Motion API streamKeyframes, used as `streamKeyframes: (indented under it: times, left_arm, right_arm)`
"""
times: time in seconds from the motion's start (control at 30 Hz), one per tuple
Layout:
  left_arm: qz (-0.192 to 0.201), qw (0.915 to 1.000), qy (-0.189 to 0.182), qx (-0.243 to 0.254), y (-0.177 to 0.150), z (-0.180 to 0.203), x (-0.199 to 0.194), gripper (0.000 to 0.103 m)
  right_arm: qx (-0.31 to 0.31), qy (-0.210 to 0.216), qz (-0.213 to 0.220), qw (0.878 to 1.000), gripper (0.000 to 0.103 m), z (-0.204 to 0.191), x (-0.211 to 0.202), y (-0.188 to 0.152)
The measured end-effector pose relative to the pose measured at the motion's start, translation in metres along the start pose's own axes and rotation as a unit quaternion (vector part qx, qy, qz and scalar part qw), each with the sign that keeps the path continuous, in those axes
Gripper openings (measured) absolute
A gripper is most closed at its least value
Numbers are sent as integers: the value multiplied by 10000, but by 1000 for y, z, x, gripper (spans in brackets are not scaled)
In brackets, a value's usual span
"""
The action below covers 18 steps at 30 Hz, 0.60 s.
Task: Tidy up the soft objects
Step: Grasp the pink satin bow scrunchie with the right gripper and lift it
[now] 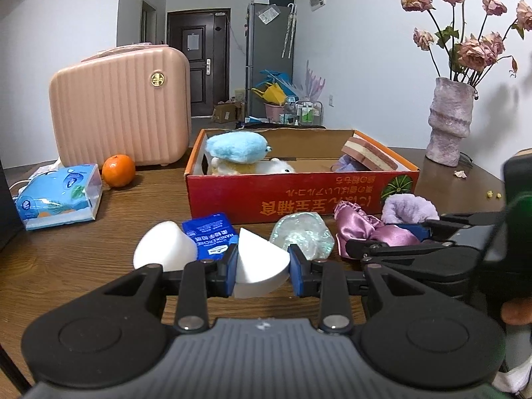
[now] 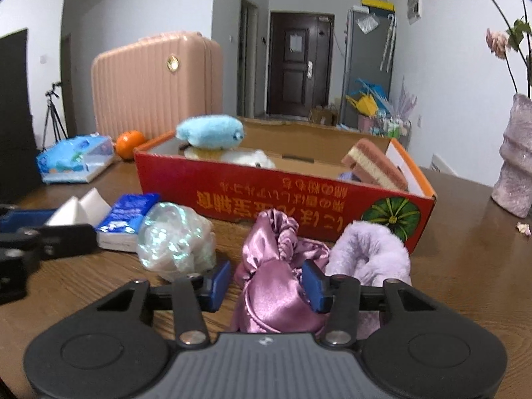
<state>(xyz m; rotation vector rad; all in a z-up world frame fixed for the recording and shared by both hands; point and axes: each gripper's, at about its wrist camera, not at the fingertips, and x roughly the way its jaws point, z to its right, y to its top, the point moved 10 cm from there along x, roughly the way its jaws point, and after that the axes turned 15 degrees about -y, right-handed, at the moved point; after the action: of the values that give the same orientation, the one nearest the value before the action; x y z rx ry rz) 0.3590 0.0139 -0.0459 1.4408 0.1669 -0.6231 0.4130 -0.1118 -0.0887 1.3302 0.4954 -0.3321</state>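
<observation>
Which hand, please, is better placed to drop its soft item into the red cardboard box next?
Probably the left. The left gripper is already clamped on the white foam wedge, ready to carry to the red cardboard box. The right gripper only brackets the pink satin scrunchie.

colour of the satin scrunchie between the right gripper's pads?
Shiny pink-mauve satin scrunchie, plain with no pattern; clearest in the right wrist view.

box (image 1: 299, 196) behind sponges (image 1: 259, 266) | plush toys (image 1: 237, 148) in box | suitcase (image 1: 119, 106) left of box | vase (image 1: 450, 119) right
</observation>
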Motion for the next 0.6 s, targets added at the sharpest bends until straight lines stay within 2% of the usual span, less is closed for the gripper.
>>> streamKeyframes:
  times: [0.2,0.33,0.6]
  left_arm:
    - [-36,10000,39,-81,0,-6,2,32]
    - [-31,9999,57,-80,0,-6,2,32]
    - [-33,9999,69,-88,0,-7,2,32]
  right_arm:
    - [-93,-184,-318,9993,47,-4,17,-7]
    - [-120,-278,-472,9984,42,-4,23,-13]
    - [-141,-296,-418,9986,33,-4,19,-16]
